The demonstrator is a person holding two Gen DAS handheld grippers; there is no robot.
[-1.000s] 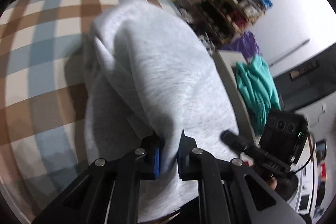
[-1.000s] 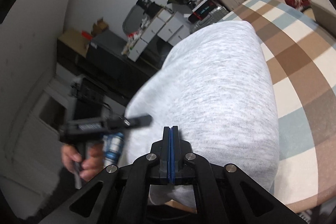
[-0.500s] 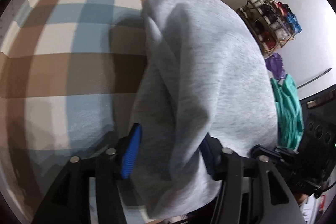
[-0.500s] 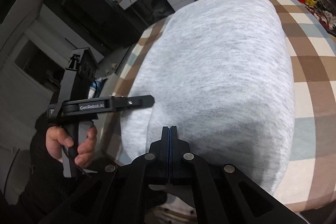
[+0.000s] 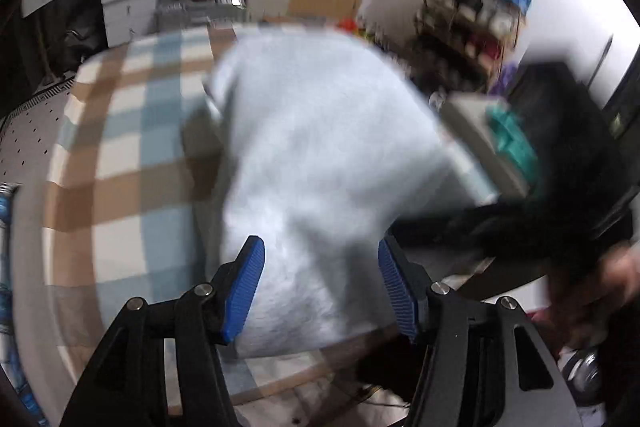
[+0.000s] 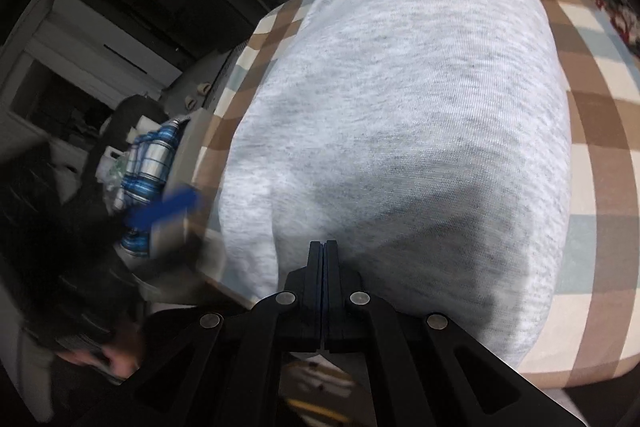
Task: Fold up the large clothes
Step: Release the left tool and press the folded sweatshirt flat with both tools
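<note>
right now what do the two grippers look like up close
Both are black angular frames with cut-outs and round silver bolts. The left gripper has ribbed blue pads. The right gripper shows only a thin blue line between its black fingers.

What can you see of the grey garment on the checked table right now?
The grey garment is a light heather-grey knit, soft and thick-looking, folded into a rounded, bulky bundle lying on the brown, blue and cream checked table. Its near end reaches the table's front edge. The left gripper stands open with the blurred near end between its blue pads, which do not press it. The right gripper is shut just over the near end; no cloth shows between its fingers.
</note>
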